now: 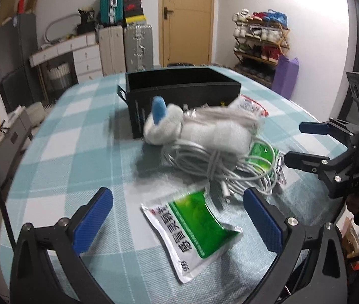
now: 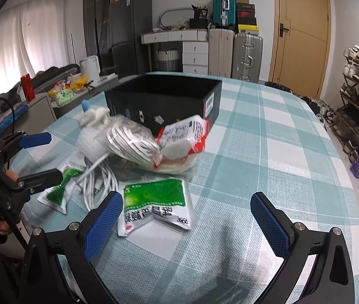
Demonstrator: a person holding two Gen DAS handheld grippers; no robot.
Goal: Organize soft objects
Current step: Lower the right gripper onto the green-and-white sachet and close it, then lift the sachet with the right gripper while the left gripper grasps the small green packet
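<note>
Right now I have both claws spread wide with nothing between their pads: the left gripper (image 1: pixel 176 217) hangs low over the checked tablecloth (image 1: pixel 73 152), and the right gripper (image 2: pixel 187 223) does the same from the other side. Nearest, at my left claw's 6 o'clock, lies a green sachet (image 1: pixel 192 230), flat on the cloth, its long axis running from about 10 to 4 o'clock. I judge it light, limp and slick, so I would pinch it across a sealed edge, not the puffy middle. A second green sachet (image 2: pixel 154 202) sits just ahead of my right claw's left finger, creased, its printed end toward me. Beyond them, at 12 o'clock, a loose white cable bundle (image 1: pixel 214 174) sprawls, partly covering a third green packet (image 1: pixel 262 154); it looks floppy and likely to trail, so the tied waist is the place to grip. Resting on the cable is a white plush toy (image 1: pixel 204 131) with a blue tip (image 1: pixel 159 110), lying on its side, long axis roughly 9 to 3 o'clock, blue end at the left. It looks soft and squashy; I would take it round the body. A red-and-white packet (image 2: pixel 182 139) leans beside it. Farthest, touching the pile, stands the open black box (image 1: pixel 182 86), presumably the destination.
</note>
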